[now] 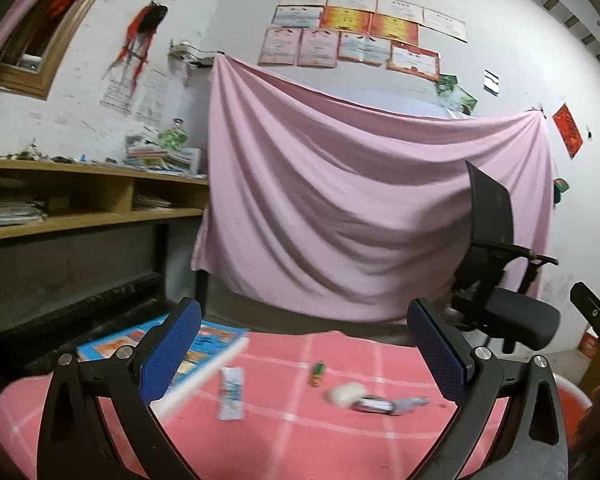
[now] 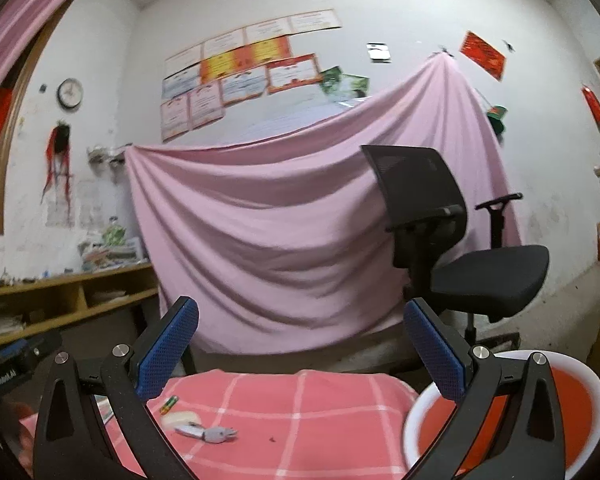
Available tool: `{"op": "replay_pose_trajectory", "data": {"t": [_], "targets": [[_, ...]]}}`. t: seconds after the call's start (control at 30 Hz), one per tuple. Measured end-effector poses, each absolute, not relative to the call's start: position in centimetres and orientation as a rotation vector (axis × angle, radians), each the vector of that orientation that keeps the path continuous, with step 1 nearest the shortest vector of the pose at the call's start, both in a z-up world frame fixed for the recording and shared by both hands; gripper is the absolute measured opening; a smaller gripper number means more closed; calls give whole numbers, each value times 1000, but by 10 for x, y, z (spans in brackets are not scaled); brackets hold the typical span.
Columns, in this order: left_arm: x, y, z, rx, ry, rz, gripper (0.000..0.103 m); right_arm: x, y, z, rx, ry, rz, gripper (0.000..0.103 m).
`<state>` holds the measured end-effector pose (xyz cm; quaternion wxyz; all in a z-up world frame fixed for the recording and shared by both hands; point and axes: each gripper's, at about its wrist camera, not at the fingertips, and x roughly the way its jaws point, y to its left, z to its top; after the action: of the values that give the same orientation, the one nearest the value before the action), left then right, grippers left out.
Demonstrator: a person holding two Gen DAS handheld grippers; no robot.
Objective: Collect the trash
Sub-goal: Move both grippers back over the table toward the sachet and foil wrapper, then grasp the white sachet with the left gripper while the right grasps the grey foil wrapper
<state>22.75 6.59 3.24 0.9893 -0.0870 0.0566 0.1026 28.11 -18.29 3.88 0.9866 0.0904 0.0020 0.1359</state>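
On the pink checked tablecloth lie bits of trash: a white wrapper, a small green battery, a crumpled white wad and a dark tube with a grey end. My left gripper hangs above them, wide open with nothing between its blue pads. In the right wrist view the battery, the wad and the tube sit low on the left. My right gripper is also wide open and empty. A white basin with a red inside stands under its right finger.
A picture book lies at the table's far left. Beyond the table hang a pink sheet and stands a black office chair. Wooden shelves with papers run along the left wall. The right gripper's finger shows at the edge.
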Motion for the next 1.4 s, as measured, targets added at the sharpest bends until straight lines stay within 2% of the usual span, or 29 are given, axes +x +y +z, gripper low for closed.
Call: {"op": "replay_pose_trajectory", "data": {"t": [0.3, 0.53, 0.97, 1.13, 1.2, 1.27, 1.4], "targets": [[224, 107, 8, -138, 193, 213, 101, 290, -128, 30, 72, 50, 362, 103], [254, 119, -12, -154, 372, 201, 101, 303, -97, 19, -85, 123, 411, 103], [311, 119, -41, -170, 636, 114, 99, 366, -80, -11, -84, 417, 526, 103], [323, 118, -49, -175, 710, 86, 85, 381, -65, -26, -125, 556, 587, 95], [329, 118, -53, -176, 744, 85, 73, 384, -61, -31, -139, 596, 603, 88], [333, 119, -58, -184, 774, 88, 65, 388, -56, -36, -154, 639, 621, 84], [337, 127, -66, -213, 818, 110, 60, 392, -48, -43, -176, 709, 670, 79]]}}
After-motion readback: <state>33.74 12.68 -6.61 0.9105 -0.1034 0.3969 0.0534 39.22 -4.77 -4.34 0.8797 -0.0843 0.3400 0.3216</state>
